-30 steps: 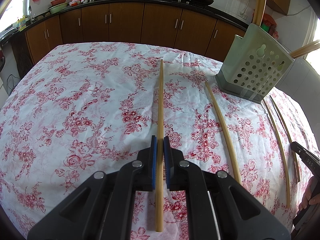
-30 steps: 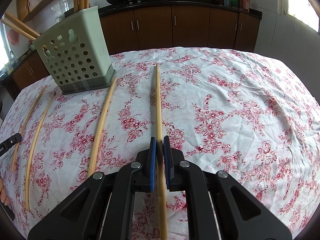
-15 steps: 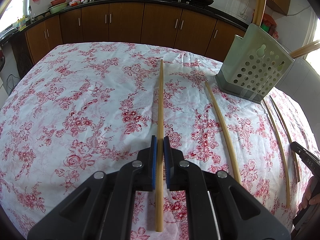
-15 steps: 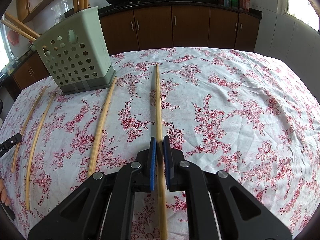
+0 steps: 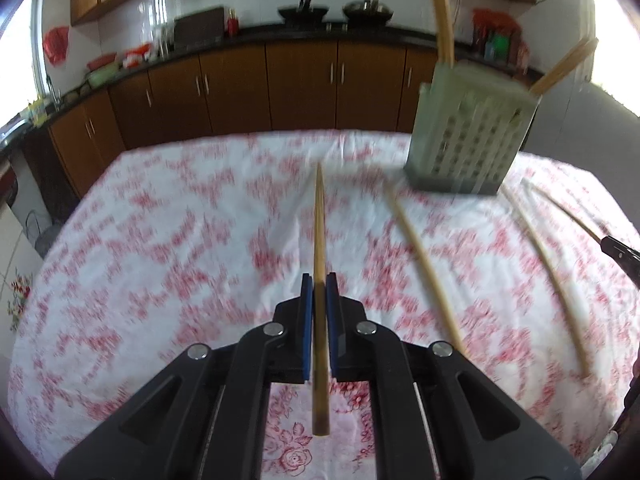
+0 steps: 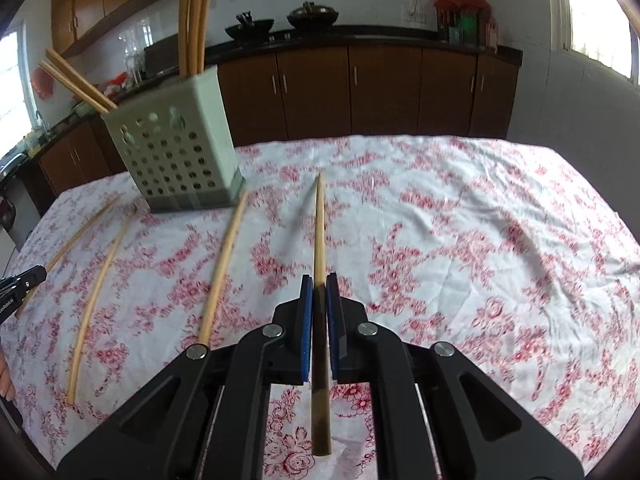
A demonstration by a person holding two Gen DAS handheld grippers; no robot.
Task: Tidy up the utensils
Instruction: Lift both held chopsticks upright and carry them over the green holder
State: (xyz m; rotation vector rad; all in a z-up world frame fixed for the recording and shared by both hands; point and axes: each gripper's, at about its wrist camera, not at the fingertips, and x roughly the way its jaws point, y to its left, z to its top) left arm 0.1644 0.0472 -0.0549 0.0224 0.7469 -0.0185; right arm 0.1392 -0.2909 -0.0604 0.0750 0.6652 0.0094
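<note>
My left gripper (image 5: 319,285) is shut on a bamboo chopstick (image 5: 319,220), which points away from me and hangs just above the flowered tablecloth (image 5: 180,240). My right gripper (image 6: 319,285) is shut on a second chopstick (image 6: 319,224), also off the cloth, with a faint shadow beside its tip. The pale green perforated utensil holder (image 5: 468,136) (image 6: 180,156) stands upright at the far side and has several chopsticks (image 6: 194,12) in it. The left wrist view is blurred.
Three loose chopsticks lie on the cloth: one (image 6: 222,264) next to my right gripper's, two more (image 6: 96,296) (image 6: 76,236) beyond it. The left gripper's tip (image 6: 22,284) shows at that view's left edge. Brown cabinets (image 6: 384,92) and woks stand behind the table.
Both grippers have risen with their chopsticks, which lay on the cloth before. Both views now look more level, so the holder and cabinets sit lower in the frames.
</note>
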